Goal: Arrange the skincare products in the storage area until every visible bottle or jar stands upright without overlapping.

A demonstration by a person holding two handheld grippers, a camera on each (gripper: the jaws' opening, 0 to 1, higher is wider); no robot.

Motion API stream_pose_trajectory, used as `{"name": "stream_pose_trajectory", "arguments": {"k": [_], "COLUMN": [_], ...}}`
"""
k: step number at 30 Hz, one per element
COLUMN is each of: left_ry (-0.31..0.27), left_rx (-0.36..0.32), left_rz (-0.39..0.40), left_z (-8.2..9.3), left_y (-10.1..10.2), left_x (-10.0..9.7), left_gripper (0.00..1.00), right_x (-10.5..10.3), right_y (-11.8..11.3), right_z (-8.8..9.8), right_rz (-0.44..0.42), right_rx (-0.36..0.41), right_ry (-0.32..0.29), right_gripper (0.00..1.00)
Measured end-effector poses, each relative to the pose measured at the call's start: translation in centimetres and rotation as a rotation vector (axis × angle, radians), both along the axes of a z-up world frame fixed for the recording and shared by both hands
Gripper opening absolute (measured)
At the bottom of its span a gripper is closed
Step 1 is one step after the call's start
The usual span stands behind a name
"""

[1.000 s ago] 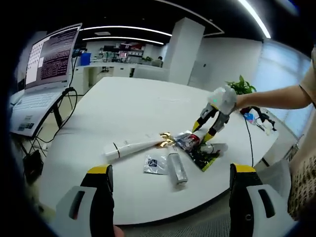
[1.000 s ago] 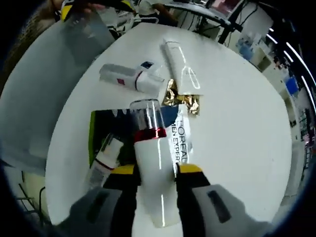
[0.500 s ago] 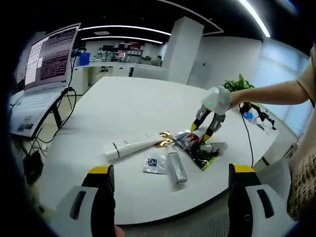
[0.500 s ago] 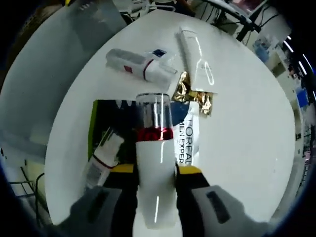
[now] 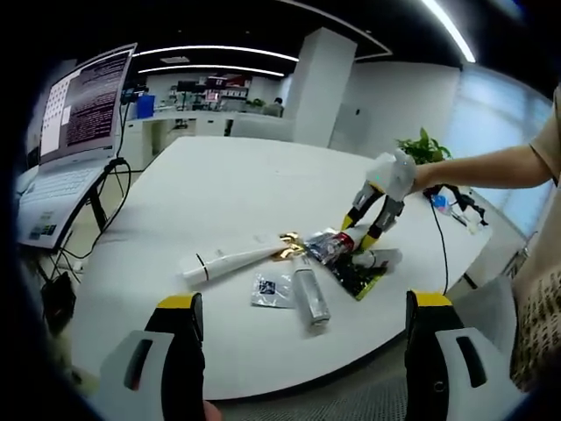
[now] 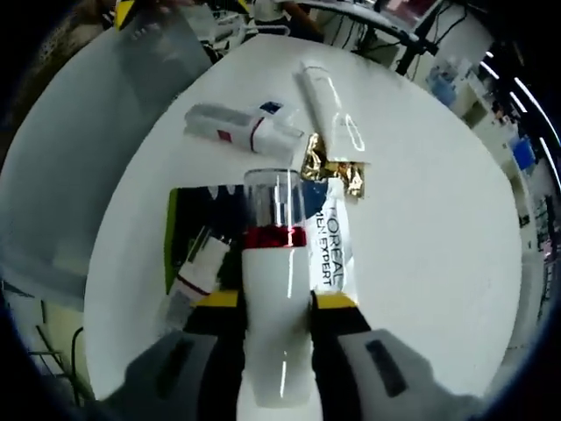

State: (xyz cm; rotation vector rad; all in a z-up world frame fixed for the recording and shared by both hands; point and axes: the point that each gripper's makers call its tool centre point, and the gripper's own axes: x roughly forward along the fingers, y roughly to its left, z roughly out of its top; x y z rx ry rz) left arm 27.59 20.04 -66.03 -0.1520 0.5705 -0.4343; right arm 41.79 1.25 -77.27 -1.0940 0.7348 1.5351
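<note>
Clamping a white bottle (image 6: 276, 316) with a red band and clear cap at lower centre of the right gripper view: right gripper (image 6: 277, 303), jaws pressed against the bottle's two sides, cap pointing toward the frame's middle. Lying under and beside the bottle on the white table (image 6: 438, 219): a dark sachet with a green edge (image 6: 180, 237) at left centre, a small white-and-red bottle (image 6: 197, 272) resting on that sachet at lower left, and a printed white sachet (image 6: 331, 241) just right of the cap. Lying above those, at upper centre: a crumpled gold foil piece (image 6: 329, 171), a long white tube (image 6: 324, 110) touching the foil, and a white bottle on its side (image 6: 241, 132) at upper left.

Hovering with jaws wide apart and gripping nothing at the bottom of the left gripper view: left gripper (image 5: 302, 346). Showing at right centre of that view, the right gripper (image 5: 368, 219), reaching down over the pile, with the person's arm (image 5: 491, 171) extending in from the right edge. Lying left of the pile, the long white tube (image 5: 232, 260); lying toward the frame's lower centre, a silver bottle on its side (image 5: 311, 298) and a small clear packet (image 5: 270, 288) just beside it. Standing at the upper left, a laptop (image 5: 66, 140); sitting at upper right, a green plant (image 5: 425, 149).
</note>
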Motion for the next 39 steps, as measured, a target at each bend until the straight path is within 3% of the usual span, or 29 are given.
{"name": "stream_pose_trajectory", "arguments": {"k": [2,8,14,18,22,25,29,34,39], "left_ry": [0.007,0.026,0.084,0.082,0.053,0.032,0.01,-0.028,-0.09], "left_rx": [0.01,0.021,-0.034,-0.047,-0.086,-0.087,-0.115,-0.164,-0.144], "left_rz": [-0.009,-0.027,-0.069,-0.09,-0.128,-0.173,-0.254,-0.337,-0.42], "left_z": [-0.1,-0.3,-0.4,0.0,1.3,2.0,3.0,5.0,6.5], "left_y": [-0.2,-0.5,-1.2,-2.0,-4.0,-5.3,-7.7,-10.4,-12.7], "left_x": [-0.1,-0.3,-0.5,0.0,1.6,2.7,4.6,7.6,10.0], "left_gripper": [0.95,0.96,0.96,0.96,0.96,0.96,0.96,0.95,0.92], "right_x": [0.0,0.6,0.9,1.2,1.0,1.4,1.4,0.7,0.2], "right_y": [-0.2,-1.2,-2.0,-2.7,-3.1,-3.5,-4.1,-4.2,-4.2], "right_z": [0.6,2.9,5.2,6.6,8.1,9.8,11.6,12.9,13.5], "right_rz": [-0.039,-0.27,-0.446,-0.549,-0.631,-0.758,-0.866,-0.907,-0.933], "right_rx": [0.043,0.224,0.386,0.49,0.608,0.754,0.907,1.005,1.067], "right_ry": [0.005,0.073,0.116,0.142,0.197,0.264,0.326,0.37,0.396], "right_gripper": [0.28,0.28,0.27,0.27,0.27,0.27,0.27,0.27,0.27]}}
